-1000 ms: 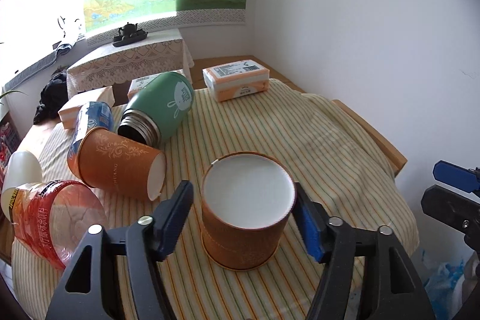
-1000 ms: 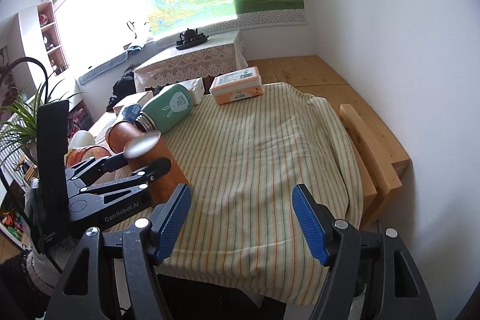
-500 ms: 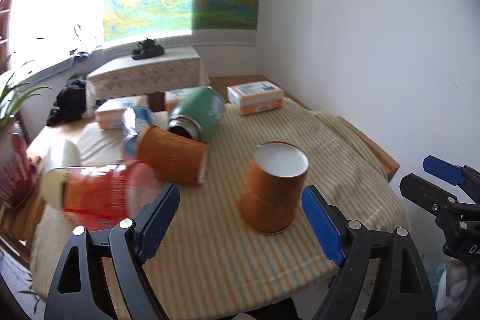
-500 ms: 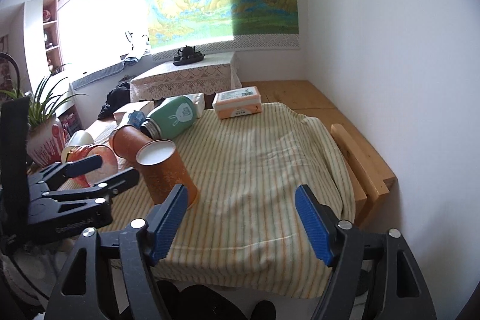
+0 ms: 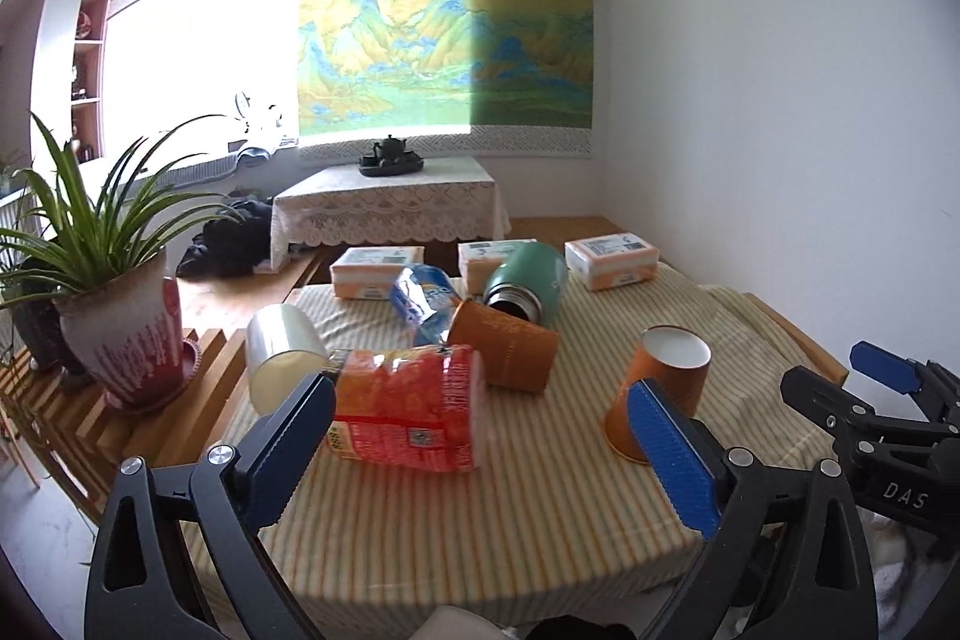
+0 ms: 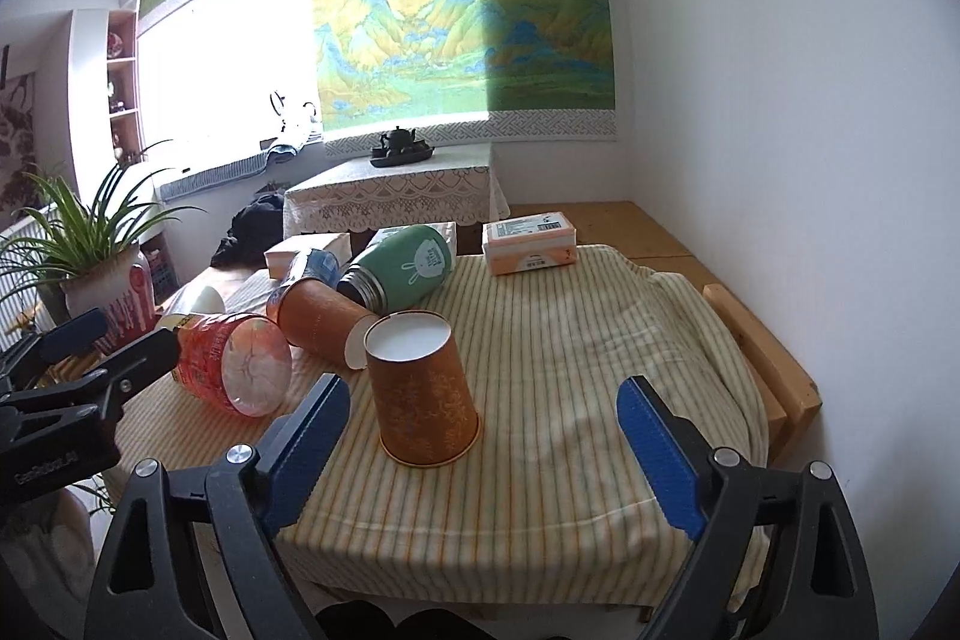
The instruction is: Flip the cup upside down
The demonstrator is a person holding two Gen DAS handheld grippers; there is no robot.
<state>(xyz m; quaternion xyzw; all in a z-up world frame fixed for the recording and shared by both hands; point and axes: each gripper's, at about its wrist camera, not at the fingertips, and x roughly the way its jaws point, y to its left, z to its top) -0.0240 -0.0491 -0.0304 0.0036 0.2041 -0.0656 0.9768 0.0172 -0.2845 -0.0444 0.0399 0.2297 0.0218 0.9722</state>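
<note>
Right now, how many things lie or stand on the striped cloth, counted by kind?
Orange paper cups: 2, one upside down, one on its side
Green flask: 1
Red-labelled plastic bottle: 1
Blue packet: 1
Orange-and-white boxes: 3
Total: 8

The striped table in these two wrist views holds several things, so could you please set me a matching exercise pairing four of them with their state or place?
Things:
1. near orange paper cup
2. second orange paper cup
3. green flask
4. orange and white box

States:
A. lying on its side, open steel mouth towards the cups
B. standing upside down, white base on top
C. flat at the far edge of the striped table
D. lying on its side, rim towards the upside-down cup

Pairs: 1-B, 2-D, 3-A, 4-C
</note>
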